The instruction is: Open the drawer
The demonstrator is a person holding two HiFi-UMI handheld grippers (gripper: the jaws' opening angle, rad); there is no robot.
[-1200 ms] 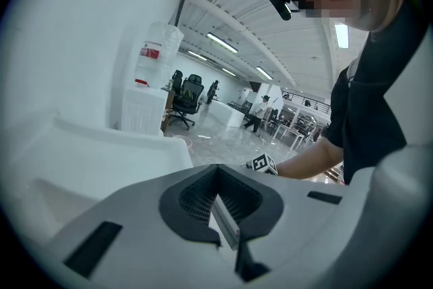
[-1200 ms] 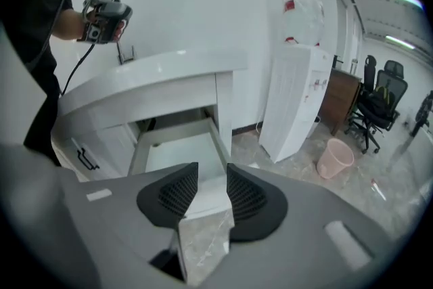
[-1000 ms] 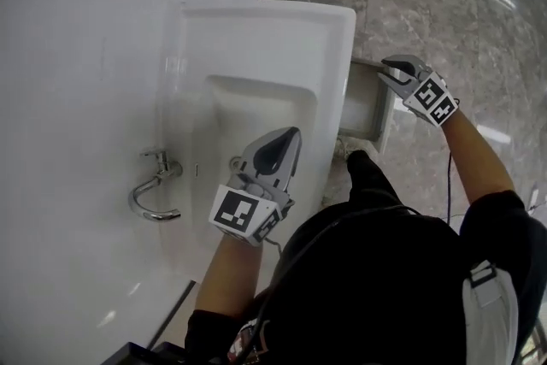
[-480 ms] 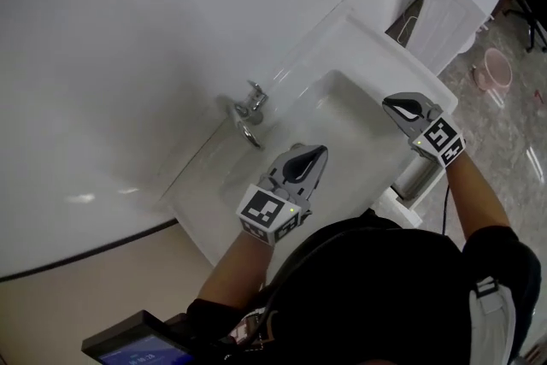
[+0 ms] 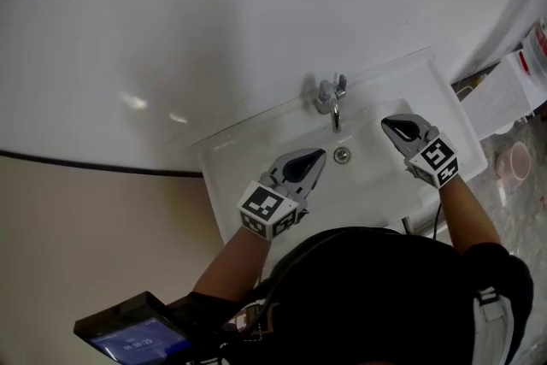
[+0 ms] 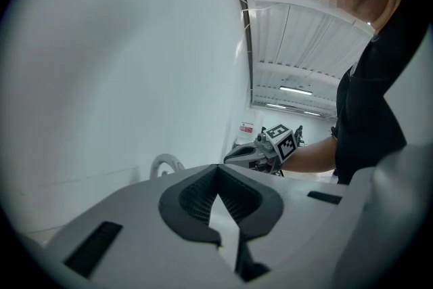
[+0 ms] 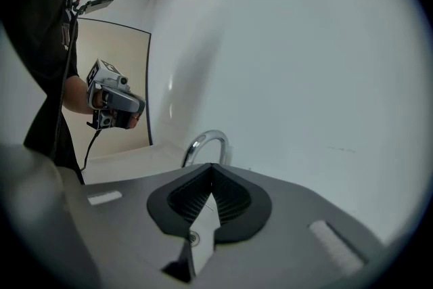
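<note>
left hand-held gripper [image 5: 314, 156]: jaws together, empty, above sink [image 5: 256, 151], left of drain [image 5: 342, 155] | right hand-held gripper [image 5: 389, 126]: jaws have just been closing, tips now meet, nothing between, right of faucet [image 5: 330, 94] | drawer [image 5: 414, 222]: only a sliver shows under sink's front edge, beside right forearm

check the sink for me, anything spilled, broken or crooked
Nothing stands out. The sink looks clean, with no spill or crack showing; the faucet stands straight at its back edge, in line with the drain.
</note>
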